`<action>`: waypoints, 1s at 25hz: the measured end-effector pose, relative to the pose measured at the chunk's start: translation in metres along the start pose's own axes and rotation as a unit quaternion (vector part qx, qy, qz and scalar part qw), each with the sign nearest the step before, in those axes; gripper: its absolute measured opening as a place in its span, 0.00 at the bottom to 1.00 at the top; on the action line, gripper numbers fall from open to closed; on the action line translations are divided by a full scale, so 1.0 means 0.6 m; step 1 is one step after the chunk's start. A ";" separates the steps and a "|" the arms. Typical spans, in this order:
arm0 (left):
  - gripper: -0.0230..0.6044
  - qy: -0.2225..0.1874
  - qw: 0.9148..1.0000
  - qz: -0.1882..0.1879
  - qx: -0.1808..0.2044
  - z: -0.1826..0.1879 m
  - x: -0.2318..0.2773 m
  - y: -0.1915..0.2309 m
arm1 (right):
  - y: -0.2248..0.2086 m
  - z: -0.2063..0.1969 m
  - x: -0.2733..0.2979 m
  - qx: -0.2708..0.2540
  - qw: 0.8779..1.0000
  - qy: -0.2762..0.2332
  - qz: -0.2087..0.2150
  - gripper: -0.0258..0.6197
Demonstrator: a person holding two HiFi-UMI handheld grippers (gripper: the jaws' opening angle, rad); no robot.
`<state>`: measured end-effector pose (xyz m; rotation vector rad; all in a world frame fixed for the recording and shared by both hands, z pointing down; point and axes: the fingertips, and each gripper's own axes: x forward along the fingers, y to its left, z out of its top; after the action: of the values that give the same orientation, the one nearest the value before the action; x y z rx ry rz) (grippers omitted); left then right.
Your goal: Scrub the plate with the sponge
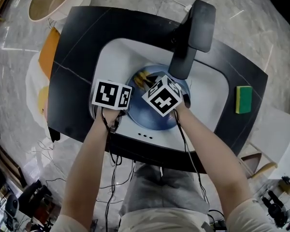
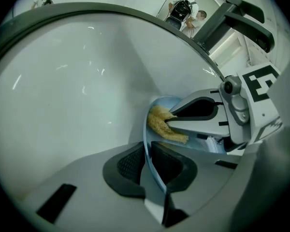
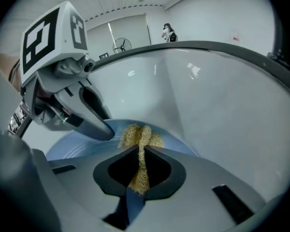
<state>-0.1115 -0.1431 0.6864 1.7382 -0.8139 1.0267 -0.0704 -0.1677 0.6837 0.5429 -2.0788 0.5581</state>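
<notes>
Left gripper [image 2: 148,153] is clamped on the rim of the blue plate [image 1: 152,121], near the front edge of the sink [image 1: 210,88]. Right gripper [image 3: 141,153] pinches the yellow sponge [image 3: 135,137], apparently against the plate.

Tan fibrous sponge [image 3: 137,138] on pale-blue plate [image 3: 73,146]

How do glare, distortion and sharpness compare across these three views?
Head view: even light, sharp, the counter edges bowed only slightly. Left gripper view: heavy fisheye curving of the sink rim, small glare streaks on its wall, dark corners. Right gripper view: same curving and dark corners, glare spots on the sink wall, the sponge crisp.
</notes>
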 end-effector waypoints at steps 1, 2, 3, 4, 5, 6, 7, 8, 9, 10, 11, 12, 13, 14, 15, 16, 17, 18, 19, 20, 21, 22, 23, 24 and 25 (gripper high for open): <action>0.13 -0.001 1.000 0.002 0.002 -0.001 -0.001 -0.001 | -0.009 -0.002 -0.001 0.008 1.000 -0.001 -0.005 0.12; 0.13 -0.002 1.000 0.002 0.003 -0.001 -0.001 -0.001 | -0.018 -0.007 -0.003 0.017 1.000 0.000 -0.011 0.12; 0.13 -0.003 1.000 0.001 0.003 -0.001 -0.001 -0.002 | -0.028 -0.015 -0.006 0.024 1.000 0.005 -0.018 0.12; 0.12 -0.004 1.000 -0.001 0.002 -0.001 -0.001 -0.003 | -0.039 -0.027 -0.010 0.028 0.999 0.016 -0.027 0.12; 0.12 -0.004 1.000 -0.003 0.002 0.000 -0.001 -0.004 | -0.051 -0.043 -0.015 0.030 0.998 0.035 -0.037 0.12; 0.12 -0.005 1.000 -0.002 0.003 0.001 -0.002 -0.004 | -0.061 -0.063 -0.022 0.029 0.997 0.059 -0.045 0.12; 0.12 -0.007 1.000 0.001 0.005 0.003 -0.003 -0.003 | -0.071 -0.084 -0.031 0.024 0.995 0.084 -0.052 0.12; 0.12 -0.008 1.000 0.005 0.008 0.006 -0.005 -0.002 | -0.078 -0.102 -0.040 0.015 0.992 0.109 -0.058 0.12; 0.12 -0.009 1.000 0.009 0.010 0.008 -0.007 0.000 | -0.083 -0.118 -0.050 0.002 0.990 0.128 -0.060 0.12; 0.12 -0.010 1.000 0.013 0.013 0.010 -0.008 0.001 | -0.084 -0.129 -0.059 -0.013 0.988 0.140 -0.057 0.12; 0.12 -0.010 1.000 0.015 0.015 0.011 -0.009 0.002 | -0.080 -0.137 -0.069 -0.027 0.988 0.145 -0.047 0.12; 0.12 -0.009 1.000 0.018 0.018 0.011 -0.010 0.002 | -0.072 -0.146 -0.079 -0.038 0.988 0.148 -0.034 0.12; 0.12 -0.008 1.000 0.019 0.022 0.011 -0.010 0.001 | -0.060 -0.157 -0.090 -0.046 0.987 0.153 -0.021 0.12; 0.12 -0.007 0.999 0.019 0.024 0.009 -0.010 0.000 | -0.044 -0.169 -0.102 -0.054 0.986 0.159 -0.009 0.12; 0.12 -0.007 1.000 0.017 0.025 0.008 -0.010 -0.001 | -0.027 -0.180 -0.111 -0.063 0.985 0.163 0.001 0.12; 0.12 -0.007 1.000 0.016 0.023 0.006 -0.010 -0.002 | -0.008 -0.188 -0.120 -0.075 0.983 0.165 0.010 0.12; 0.12 -0.007 1.000 0.016 0.020 0.005 -0.011 -0.001 | 0.011 -0.193 -0.126 -0.088 0.982 0.166 0.020 0.12; 0.12 -0.008 1.000 0.017 0.018 0.004 -0.011 -0.001 | 0.033 -0.196 -0.132 -0.101 0.980 0.166 0.032 0.12; 0.12 -0.009 1.000 0.018 0.015 0.003 -0.011 -0.001 | 0.056 -0.197 -0.136 -0.114 0.978 0.165 0.049 0.12; 0.12 -0.010 1.000 0.019 0.012 0.002 -0.011 0.000 | 0.082 -0.195 -0.140 -0.124 0.976 0.161 0.071 0.12; 0.12 -0.011 1.000 0.019 0.008 0.001 -0.012 0.000 | 0.111 -0.190 -0.143 -0.132 0.975 0.154 0.095 0.12; 0.12 -0.012 1.000 0.018 0.003 0.001 -0.012 0.002 | 0.140 -0.182 -0.144 -0.139 0.973 0.142 0.119 0.12; 0.12 -0.013 1.000 0.017 -0.002 0.000 -0.013 0.003 | 0.167 -0.172 -0.143 -0.145 0.971 0.127 0.139 0.12; 0.11 -0.015 1.000 0.016 -0.008 -0.001 -0.014 0.004 | 0.190 -0.159 -0.139 -0.152 0.970 0.110 0.151 0.12; 0.11 -0.015 1.000 0.016 -0.012 -0.001 -0.015 0.005 | 0.208 -0.146 -0.133 -0.160 0.970 0.095 0.155 0.12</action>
<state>-0.1182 -0.1427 0.6798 1.7296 -0.8712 1.0098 -0.0441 -0.0041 0.6375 -0.0245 -2.0250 0.4192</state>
